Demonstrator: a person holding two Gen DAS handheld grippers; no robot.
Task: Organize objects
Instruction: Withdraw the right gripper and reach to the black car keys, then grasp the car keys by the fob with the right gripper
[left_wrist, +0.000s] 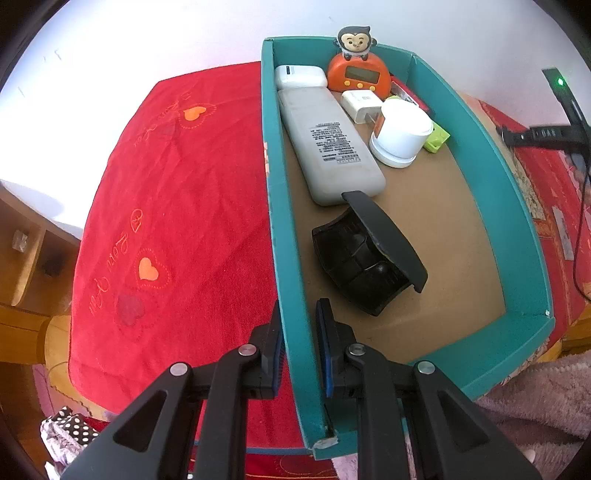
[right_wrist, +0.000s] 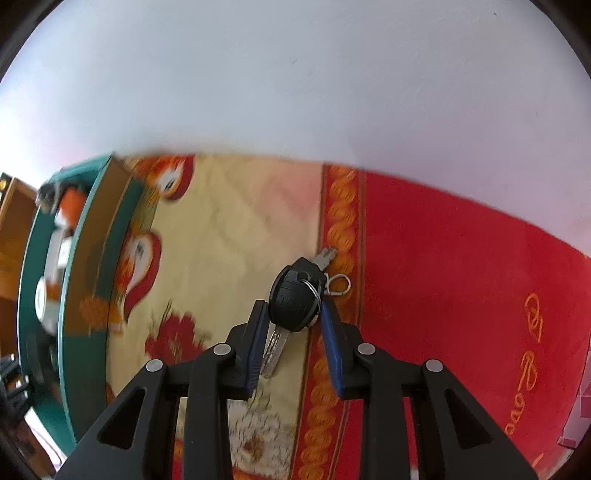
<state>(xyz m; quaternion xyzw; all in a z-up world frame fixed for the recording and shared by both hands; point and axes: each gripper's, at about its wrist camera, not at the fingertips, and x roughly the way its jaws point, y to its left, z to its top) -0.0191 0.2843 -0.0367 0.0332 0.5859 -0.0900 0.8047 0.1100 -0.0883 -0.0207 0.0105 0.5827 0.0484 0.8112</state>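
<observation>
Left wrist view: teal box (left_wrist: 458, 110), stiff light cardboard; left gripper (left_wrist: 298, 317) straddles its 9 o'clock wall, jaws not visibly pinching. Right gripper (right_wrist: 293, 314) clamps the key bunch's (right_wrist: 295, 302) hard black fob; 2 blades dangle loosely at 12 and 6 o'clock.
</observation>
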